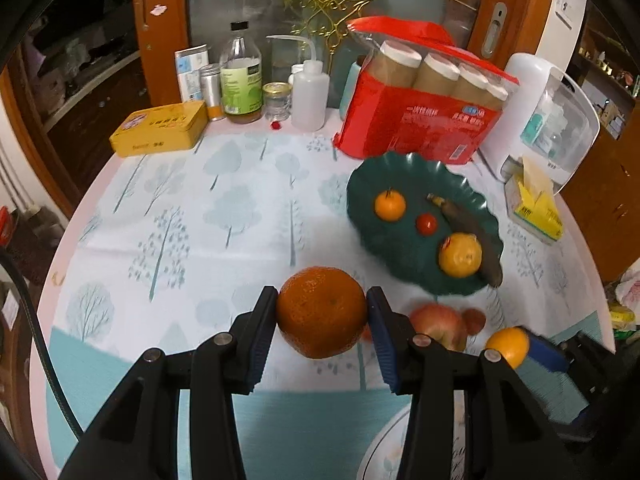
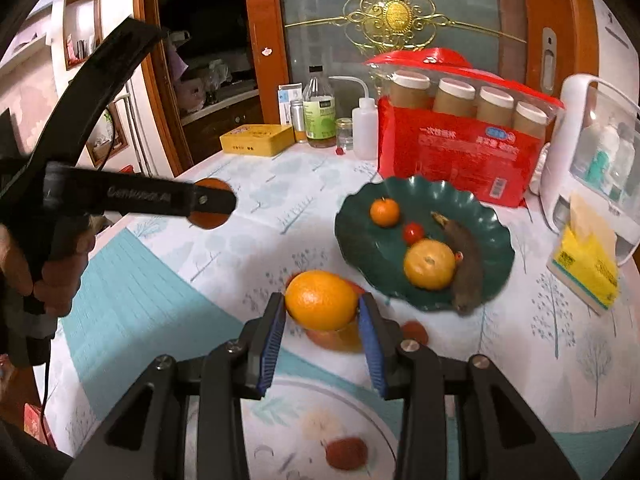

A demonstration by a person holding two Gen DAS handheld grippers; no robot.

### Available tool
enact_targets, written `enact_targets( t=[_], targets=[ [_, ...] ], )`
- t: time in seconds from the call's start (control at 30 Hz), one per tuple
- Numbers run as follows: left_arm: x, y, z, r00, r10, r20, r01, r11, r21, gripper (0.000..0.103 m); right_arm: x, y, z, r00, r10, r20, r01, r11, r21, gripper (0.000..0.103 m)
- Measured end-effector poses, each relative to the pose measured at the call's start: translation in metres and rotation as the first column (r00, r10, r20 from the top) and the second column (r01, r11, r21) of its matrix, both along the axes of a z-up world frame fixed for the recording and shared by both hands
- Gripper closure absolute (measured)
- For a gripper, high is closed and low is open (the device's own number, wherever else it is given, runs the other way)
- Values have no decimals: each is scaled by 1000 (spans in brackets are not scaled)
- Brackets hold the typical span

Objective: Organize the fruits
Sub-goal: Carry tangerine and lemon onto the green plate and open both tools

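The dark orange tangerine point(image 1: 322, 312) sat clamped between the blue pads of the left gripper point(image 1: 322, 310), its jaws partway open and pressing on either side of the fruit, which was held clear above the tablecloth point(image 1: 180, 208). The right gripper point(image 2: 322, 304) gripped a brighter yellow-orange orange point(image 2: 322, 300) in the same way, jaws spread only as wide as the fruit and tight against it, lifted above the cloth. Under and just behind that orange an apple point(image 1: 438, 324) lay on the table, with a small red fruit point(image 1: 474, 318) just beside it. Farther in, toward the table's right side, stood the green scalloped plate point(image 1: 360, 192) holding a small mandarin point(image 1: 390, 204), a cherry tomato point(image 1: 426, 224), a larger yellow-orange citrus point(image 1: 460, 256) and a browned banana point(image 1: 474, 232) that ran along the plate's right half, touching the larger citrus. At the near edge a white patterned plate point(image 2: 384, 432) carried a small red fruit point(image 2: 346, 452), blurred. Along the far edge of the table stood a yellow tin point(image 1: 160, 128), a glass bottle with a green label point(image 1: 241, 84), a small jar point(image 1: 277, 100), a white squeeze bottle point(image 1: 308, 96) and a red bag of capped tubs point(image 1: 420, 120). Near the right edge lay a yellow tissue pack point(image 1: 536, 208) in front of a white appliance point(image 1: 532, 112). In the right wrist view a hand point(image 2: 52, 264) held the left gripper's handle.
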State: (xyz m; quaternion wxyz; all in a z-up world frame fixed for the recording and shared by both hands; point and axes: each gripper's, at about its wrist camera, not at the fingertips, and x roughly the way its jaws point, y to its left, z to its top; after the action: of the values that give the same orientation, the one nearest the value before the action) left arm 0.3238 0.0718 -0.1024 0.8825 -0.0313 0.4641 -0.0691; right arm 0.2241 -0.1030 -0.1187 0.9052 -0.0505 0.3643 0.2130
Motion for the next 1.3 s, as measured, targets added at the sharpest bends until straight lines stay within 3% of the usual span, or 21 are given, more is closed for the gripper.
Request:
enact_targets(
  t=[0.3, 0.77, 1.2, 1.3],
  targets=[
    [54, -11, 1, 997, -77, -1, 77, 997, 5, 59, 49, 11, -3, 996, -91, 0, 91, 995, 33, 66],
    [101, -54, -52, 977, -205, -61, 202, 978, -56, 59, 97, -2, -42, 980, -185, -69, 188, 981, 44, 65],
    [114, -63, -69, 976, -202, -83, 195, 977, -85, 59, 107, -5, -62, 974, -190, -121, 196, 980, 44, 65],
    [113, -62, -67, 978, -195, -78, 189, 978, -85, 58, 108, -6, -63, 974, -186, -128, 194, 979, 54, 60]
  ],
)
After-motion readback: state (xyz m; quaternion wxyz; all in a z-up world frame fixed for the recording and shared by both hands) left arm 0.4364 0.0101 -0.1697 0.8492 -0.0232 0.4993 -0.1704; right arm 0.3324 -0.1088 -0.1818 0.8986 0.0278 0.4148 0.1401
